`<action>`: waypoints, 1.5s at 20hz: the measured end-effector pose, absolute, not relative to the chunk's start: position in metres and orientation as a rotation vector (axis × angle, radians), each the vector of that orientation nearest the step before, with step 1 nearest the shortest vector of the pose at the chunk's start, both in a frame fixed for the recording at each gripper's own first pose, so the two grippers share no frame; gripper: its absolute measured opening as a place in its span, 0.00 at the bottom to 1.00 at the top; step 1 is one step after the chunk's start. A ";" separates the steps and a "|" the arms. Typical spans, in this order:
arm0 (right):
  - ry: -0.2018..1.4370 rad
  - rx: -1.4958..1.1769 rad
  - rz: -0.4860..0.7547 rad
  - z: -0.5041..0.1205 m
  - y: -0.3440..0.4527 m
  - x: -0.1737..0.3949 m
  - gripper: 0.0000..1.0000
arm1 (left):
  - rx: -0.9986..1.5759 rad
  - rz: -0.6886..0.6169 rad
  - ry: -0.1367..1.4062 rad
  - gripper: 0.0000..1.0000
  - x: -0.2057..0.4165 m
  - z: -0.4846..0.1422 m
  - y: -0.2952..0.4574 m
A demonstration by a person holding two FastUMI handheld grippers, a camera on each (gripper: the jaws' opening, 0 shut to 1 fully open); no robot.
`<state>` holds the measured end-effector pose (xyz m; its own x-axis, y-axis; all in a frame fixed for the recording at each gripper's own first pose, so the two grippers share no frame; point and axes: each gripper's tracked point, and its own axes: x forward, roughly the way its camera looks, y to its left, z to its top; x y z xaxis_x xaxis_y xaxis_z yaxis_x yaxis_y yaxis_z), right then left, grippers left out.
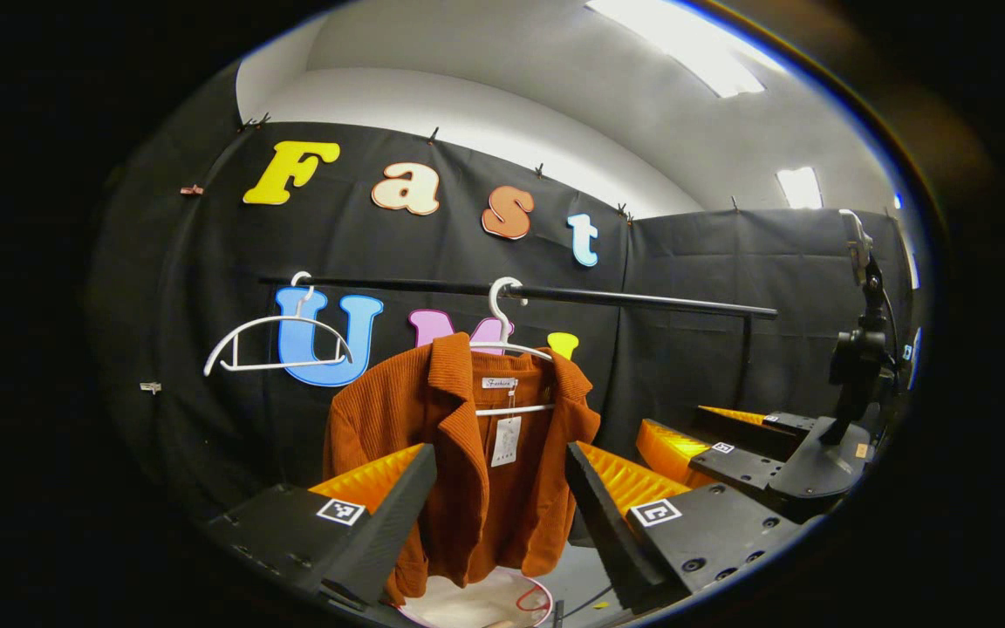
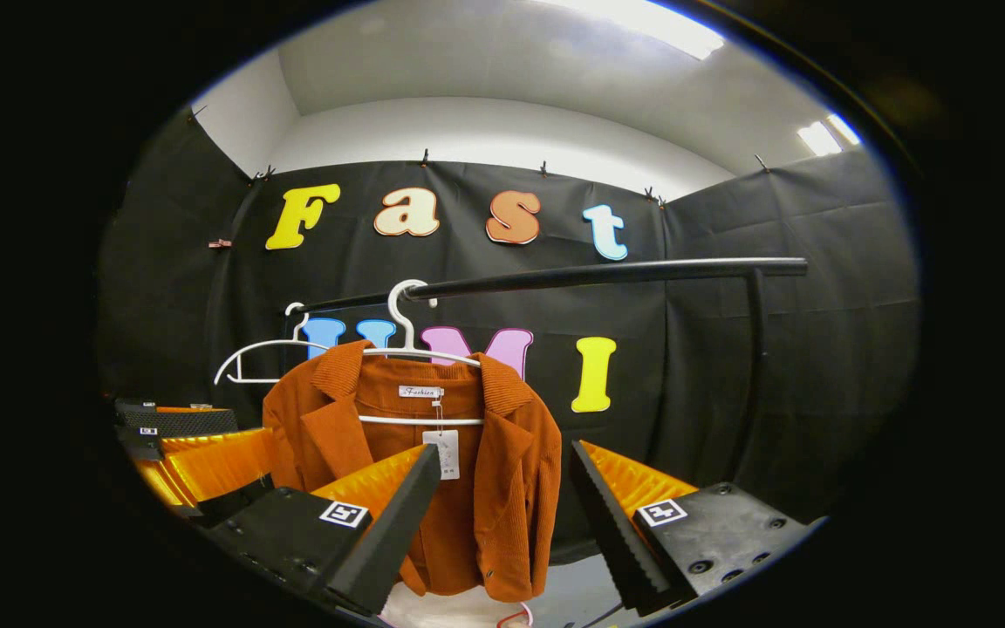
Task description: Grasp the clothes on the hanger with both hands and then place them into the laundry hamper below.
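Midway along the rail the jacket hangs on its hanger — directly above the hamper. Left gripper and right gripper are spread wide, empty — ready to grasp.

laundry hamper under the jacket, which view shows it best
The left gripper view. There the laundry hamper shows as a pale round rim and bare interior below the jacket's hem, between that gripper's fingers. The right gripper view gives a smaller pale sliver of it at the bottom edge.
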<state>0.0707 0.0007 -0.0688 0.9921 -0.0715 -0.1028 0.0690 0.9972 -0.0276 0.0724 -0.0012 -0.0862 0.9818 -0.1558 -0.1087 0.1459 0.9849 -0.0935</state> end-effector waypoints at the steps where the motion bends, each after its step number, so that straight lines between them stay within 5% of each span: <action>1: 0.097 -0.021 -0.053 -0.074 0.000 0.082 0.96 | -0.081 -0.138 0.108 0.95 0.081 -0.089 -0.003; 18: 0.234 0.123 0.230 -0.207 -0.003 0.237 0.96 | 0.015 0.290 0.117 0.94 0.192 -0.151 0.016; 26: 0.235 0.112 0.276 -0.218 0.006 0.261 0.96 | 0.009 0.341 0.125 0.91 0.228 -0.170 0.027; 27: 0.234 0.103 0.277 -0.218 0.005 0.264 0.94 | 0.006 0.339 0.131 0.93 0.232 -0.172 0.028; 29: 0.251 0.085 0.304 -0.223 0.005 0.270 0.74 | -0.003 0.332 0.142 0.88 0.239 -0.177 0.031; 30: 0.252 0.068 0.282 -0.223 -0.003 0.274 0.67 | 0.005 0.367 0.144 0.68 0.237 -0.176 0.041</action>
